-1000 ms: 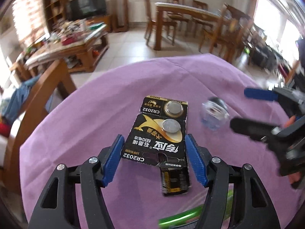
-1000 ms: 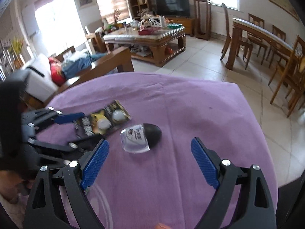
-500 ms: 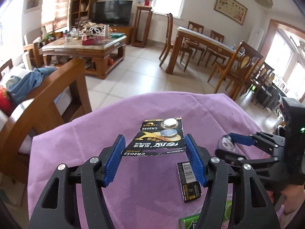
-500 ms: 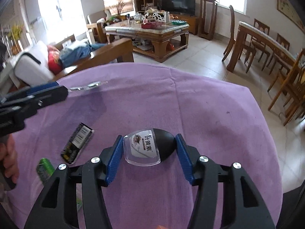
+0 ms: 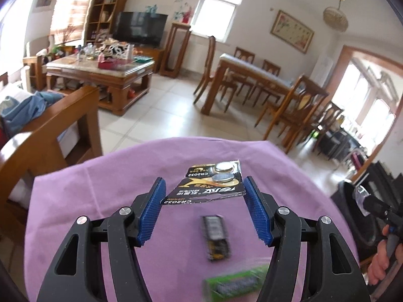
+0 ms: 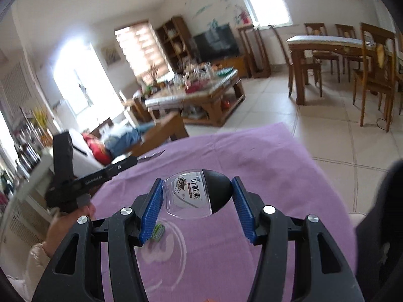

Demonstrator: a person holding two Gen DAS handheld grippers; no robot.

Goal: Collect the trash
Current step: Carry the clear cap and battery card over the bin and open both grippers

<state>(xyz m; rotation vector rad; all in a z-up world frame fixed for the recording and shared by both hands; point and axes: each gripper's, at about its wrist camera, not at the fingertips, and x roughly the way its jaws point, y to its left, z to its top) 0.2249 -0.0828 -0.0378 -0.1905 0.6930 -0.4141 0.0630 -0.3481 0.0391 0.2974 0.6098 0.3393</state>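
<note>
Both jaws clamp trash: battery card [image 5: 209, 185] left, clear capsule [image 6: 194, 196] right; green wrapper [image 5: 234, 283] blurred.

A black-and-gold CR2032 battery card [image 5: 209, 186] with two silver coin cells sits level, clear of the purple cloth, its side edges touching blue pads at 9 and 3 o'clock. At 6 o'clock from it a small black packet [image 5: 216, 237] with a barcode lies flat on the cloth. Further toward 6 o'clock a green wrapper [image 5: 235, 283] lies blurred. A clear plastic blister [image 6: 195, 193] with a black rounded back and a printed label is lifted off the cloth, tilted, label end toward 9 o'clock.
</note>
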